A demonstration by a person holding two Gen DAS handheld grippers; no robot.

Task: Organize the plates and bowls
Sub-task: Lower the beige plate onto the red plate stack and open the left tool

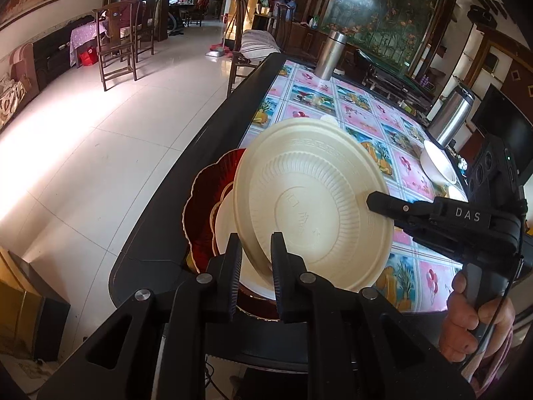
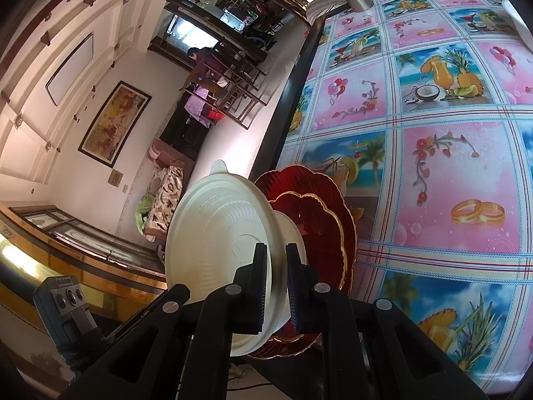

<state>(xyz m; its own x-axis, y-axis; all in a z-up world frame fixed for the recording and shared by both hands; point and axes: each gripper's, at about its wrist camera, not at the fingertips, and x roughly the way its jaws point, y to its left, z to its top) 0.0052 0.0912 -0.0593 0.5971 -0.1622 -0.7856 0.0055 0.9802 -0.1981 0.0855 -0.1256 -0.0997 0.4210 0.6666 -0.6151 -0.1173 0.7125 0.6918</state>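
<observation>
A cream bowl [image 1: 309,206] is gripped by its rim between both grippers' narrowed fingers, left gripper [image 1: 256,266] and right gripper [image 2: 277,286], tilted above red plates [image 1: 206,206] near the surface's [image 1: 366,106] near-left edge.

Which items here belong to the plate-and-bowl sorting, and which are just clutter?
Job:
cream disposable bowl, gripped by left gripper and right gripper
red scalloped plates
white bowl

Lying about:
steel flask
steel tumbler
patterned tablecloth

Both grippers, left [image 1: 256,278] and right [image 2: 277,288], clamp nearly closed, angled downward.
</observation>
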